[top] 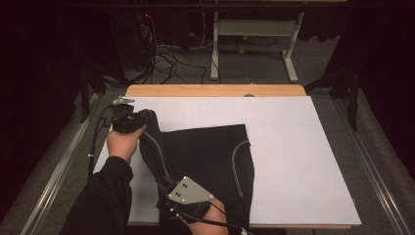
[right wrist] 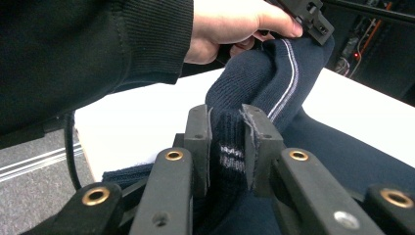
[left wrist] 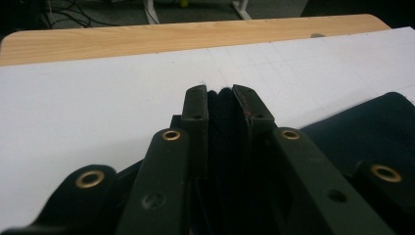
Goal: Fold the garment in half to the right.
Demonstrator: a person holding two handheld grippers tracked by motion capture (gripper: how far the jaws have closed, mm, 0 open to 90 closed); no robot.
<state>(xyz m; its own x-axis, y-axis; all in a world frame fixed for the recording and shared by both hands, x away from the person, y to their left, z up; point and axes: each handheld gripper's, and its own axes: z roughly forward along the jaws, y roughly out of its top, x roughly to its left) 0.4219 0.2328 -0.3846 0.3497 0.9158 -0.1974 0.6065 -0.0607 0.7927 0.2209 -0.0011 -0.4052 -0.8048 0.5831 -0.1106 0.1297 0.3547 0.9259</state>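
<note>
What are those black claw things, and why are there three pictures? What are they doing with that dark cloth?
A person holds a pinching tool in each hand. One picture looks down from above; the other two come from little cameras riding on the tools. The left gripper and the right gripper are both squeezed shut on a dark blue knitted garment with pale stripes, lifting one edge. The rest of it lies on the white sheet covering the wooden table. In the right gripper view, the left hand shows up close.

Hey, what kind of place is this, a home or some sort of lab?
Most likely a lab or recording workspace, not a home. A wooden table covered with a white gridded sheet stands on grey carpet, loose cables lie tangled on the floor behind it, and dark curtains surround it. A navy knit garment lies on the sheet.
</note>
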